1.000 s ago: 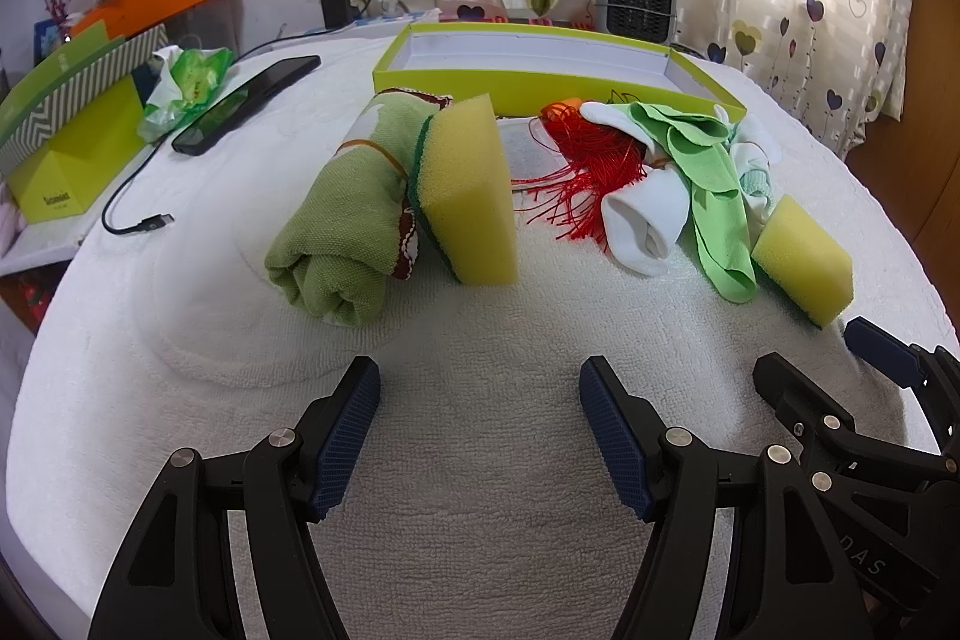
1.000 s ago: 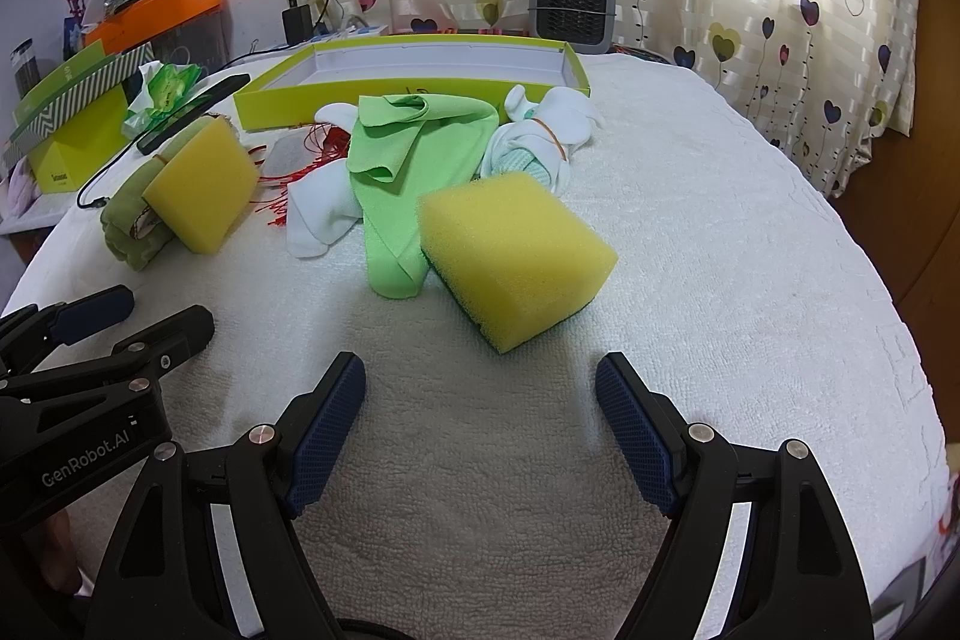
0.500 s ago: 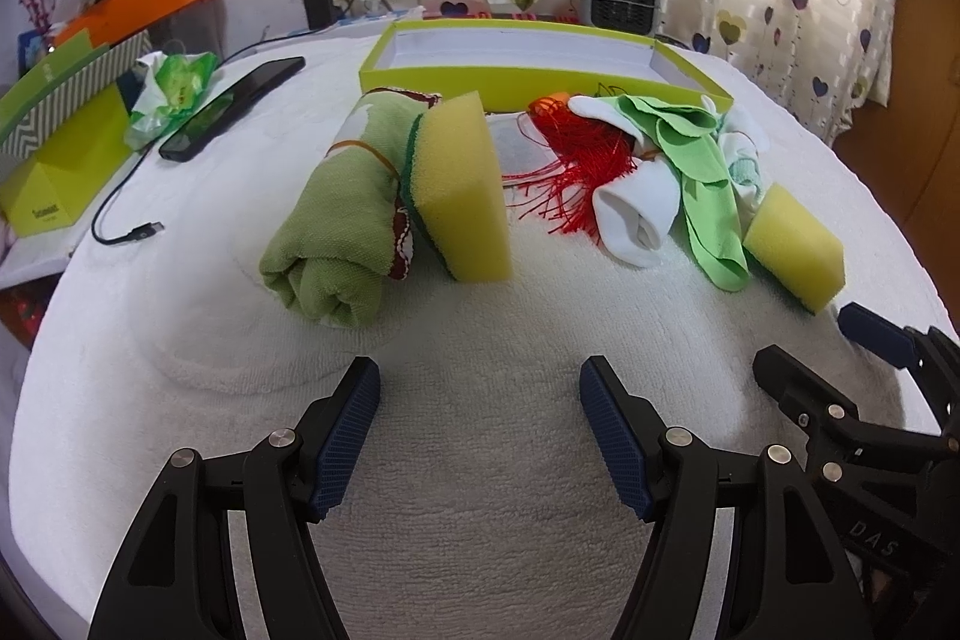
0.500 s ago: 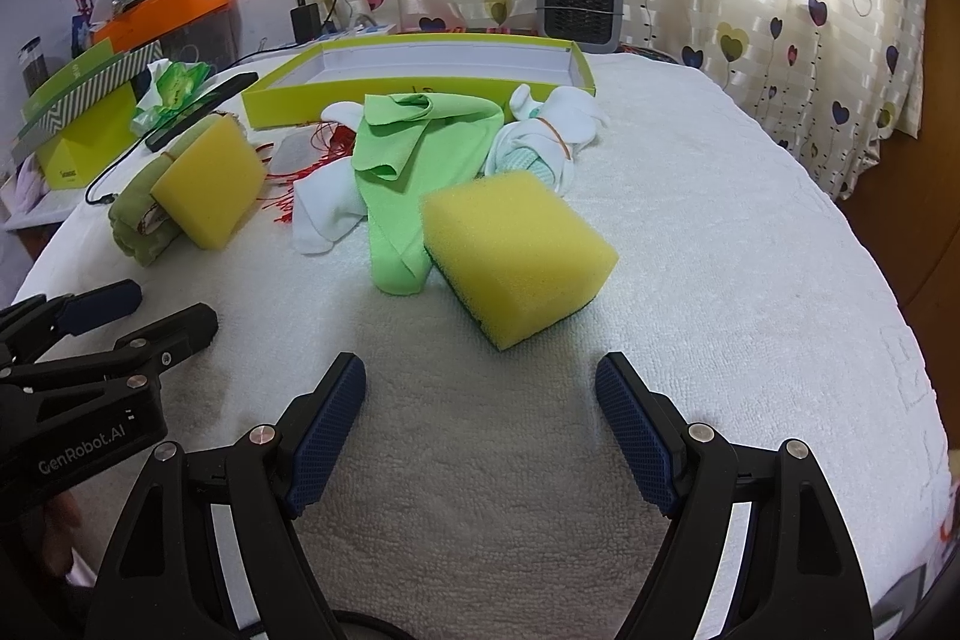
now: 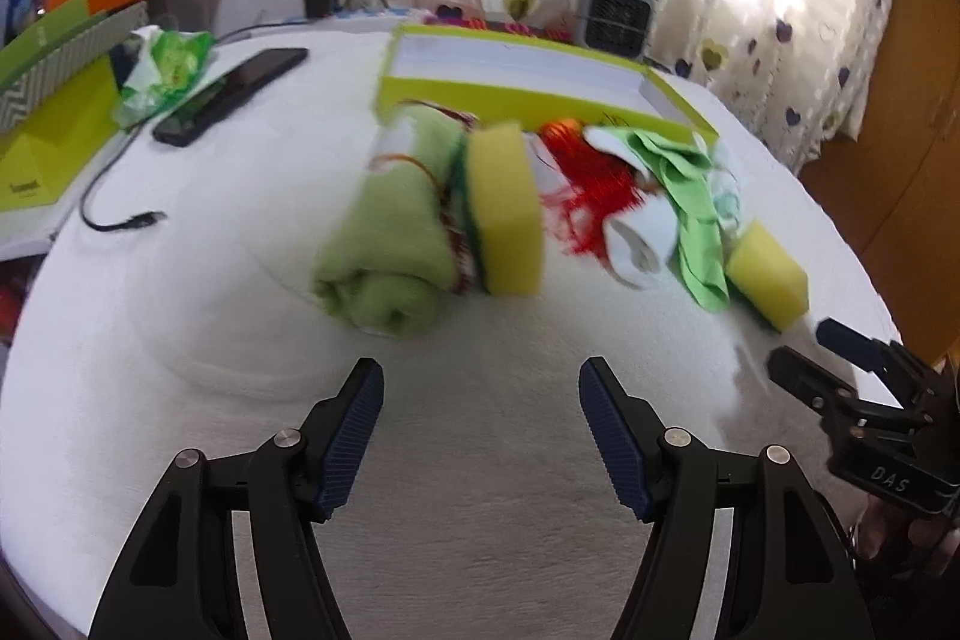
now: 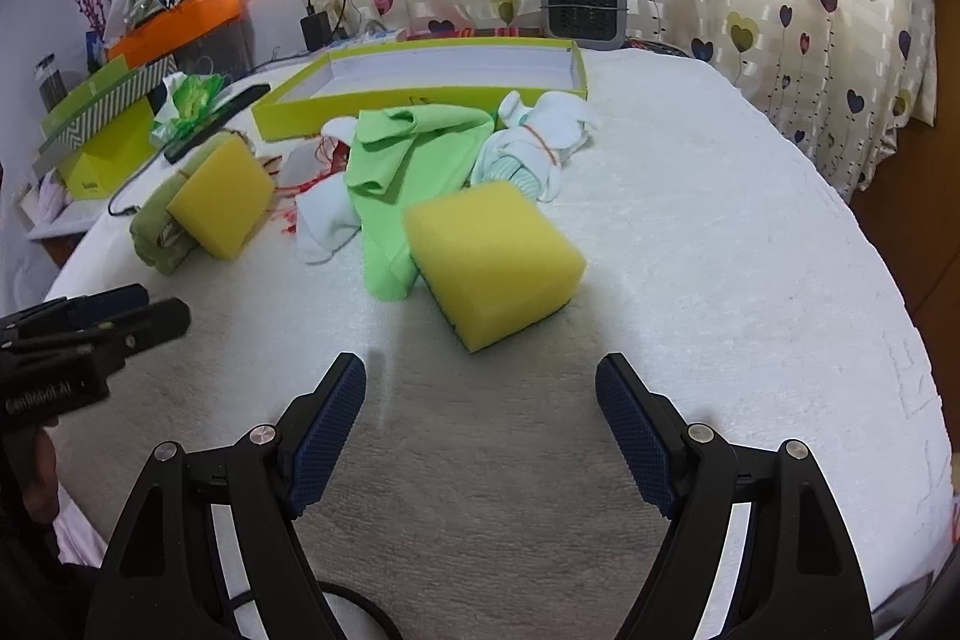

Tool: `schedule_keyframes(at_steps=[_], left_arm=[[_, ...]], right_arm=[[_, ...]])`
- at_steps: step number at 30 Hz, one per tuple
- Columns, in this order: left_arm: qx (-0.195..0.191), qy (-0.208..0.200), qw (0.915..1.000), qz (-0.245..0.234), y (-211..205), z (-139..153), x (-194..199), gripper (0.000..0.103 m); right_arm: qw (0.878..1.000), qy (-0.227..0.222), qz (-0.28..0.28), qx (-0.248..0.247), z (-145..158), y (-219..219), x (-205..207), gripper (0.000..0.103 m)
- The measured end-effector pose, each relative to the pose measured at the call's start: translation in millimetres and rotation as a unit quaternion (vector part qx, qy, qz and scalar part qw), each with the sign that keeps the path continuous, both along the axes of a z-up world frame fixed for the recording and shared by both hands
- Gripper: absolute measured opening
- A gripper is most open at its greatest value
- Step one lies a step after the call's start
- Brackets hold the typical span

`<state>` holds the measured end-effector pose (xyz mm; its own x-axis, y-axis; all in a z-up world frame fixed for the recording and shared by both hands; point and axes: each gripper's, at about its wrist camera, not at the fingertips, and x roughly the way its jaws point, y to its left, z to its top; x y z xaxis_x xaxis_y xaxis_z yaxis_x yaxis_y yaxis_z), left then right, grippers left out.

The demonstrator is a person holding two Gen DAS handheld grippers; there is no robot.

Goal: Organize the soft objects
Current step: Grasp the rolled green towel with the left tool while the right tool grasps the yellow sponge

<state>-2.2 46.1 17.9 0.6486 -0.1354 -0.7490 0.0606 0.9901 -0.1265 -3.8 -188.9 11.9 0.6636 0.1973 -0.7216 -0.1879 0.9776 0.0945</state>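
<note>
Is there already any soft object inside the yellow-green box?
No, the yellow-green box shows only its bare white floor; sponges and cloths lie outside it.

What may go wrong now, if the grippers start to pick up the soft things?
The red tassel lies tangled under the white sock, so lifting either may drag the other. The green cloth touches the near sponge and may shift with it. The tall sponge leans on the towel roll; it may topple.

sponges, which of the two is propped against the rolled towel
The left sponge, standing on edge against the green towel roll. The other sponge lies flat in front of the right gripper, touching only the light green cloth.
</note>
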Motion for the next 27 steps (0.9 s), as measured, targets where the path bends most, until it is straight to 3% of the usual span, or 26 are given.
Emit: schedule_keyframes(at_steps=[11,27], left_arm=[[-0.008,-0.015,0.9994,0.031,29.1,18.7,19.5,0.068],[-0.035,-0.018,0.9987,0.032,43.9,27.1,34.4,0.068]], right_arm=[[1.000,-0.018,-0.013,0.000,13.6,-18.4,13.3,0.079],[1.000,0.005,0.015,0.000,9.5,-15.9,34.0,0.079]])
